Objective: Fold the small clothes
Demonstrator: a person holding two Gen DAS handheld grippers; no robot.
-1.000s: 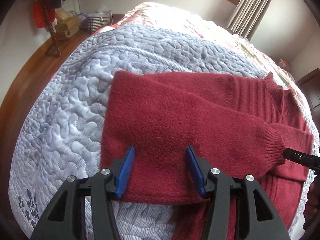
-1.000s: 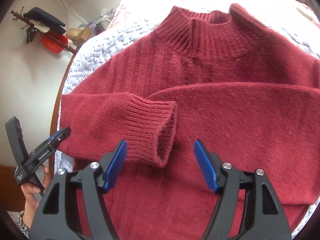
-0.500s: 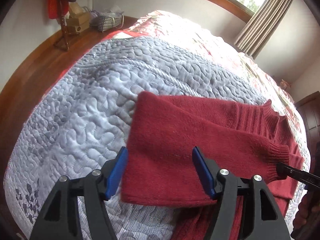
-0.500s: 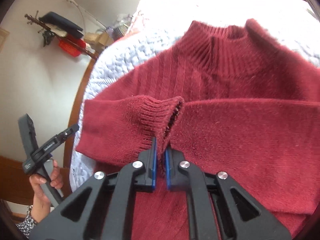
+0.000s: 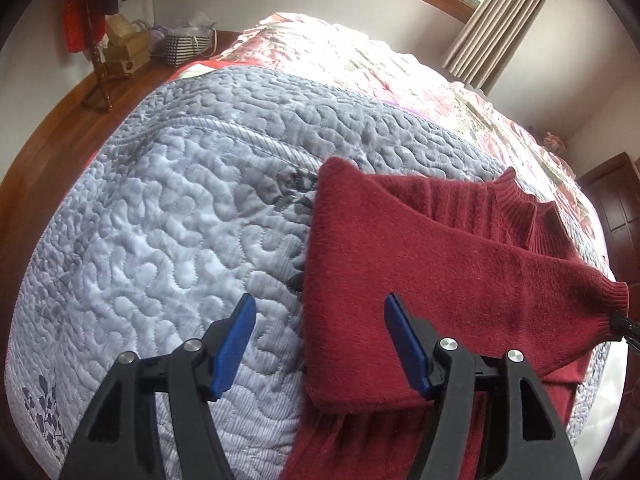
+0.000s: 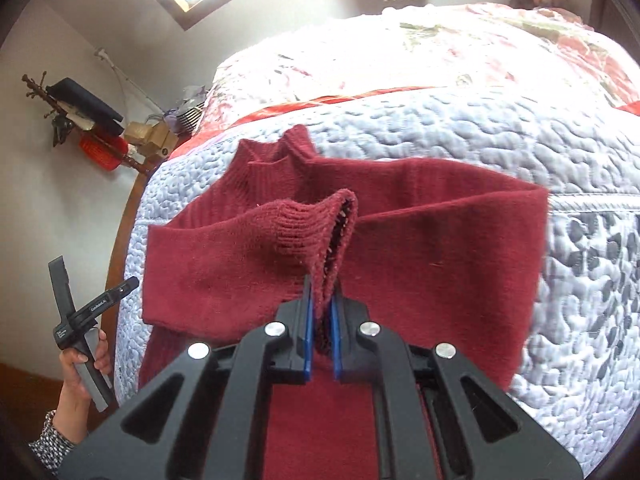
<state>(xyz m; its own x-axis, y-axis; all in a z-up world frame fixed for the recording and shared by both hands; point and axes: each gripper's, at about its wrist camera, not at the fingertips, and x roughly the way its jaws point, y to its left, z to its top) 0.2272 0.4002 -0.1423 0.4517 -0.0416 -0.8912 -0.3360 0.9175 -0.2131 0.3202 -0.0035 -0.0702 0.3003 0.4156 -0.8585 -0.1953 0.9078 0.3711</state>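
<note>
A dark red knit sweater lies on a pale blue-grey quilt, both sleeves folded across its chest. In the right wrist view my right gripper is shut on the ribbed sleeve cuff and holds it lifted above the sweater. My left gripper hangs open over the sweater's left folded edge, one blue pad over the quilt, the other over red knit, nothing between them. The left gripper also shows at the right wrist view's left edge, held by a hand.
The quilt covers the bed's near part; a floral red and white bedspread lies beyond. A wooden coat stand, boxes and a basket stand on the wood floor at the left. Curtains hang at the far right.
My right gripper went from open to shut on the sleeve cuff and lifted it. My left gripper, still open, drew back and left off the sweater toward its edge.
</note>
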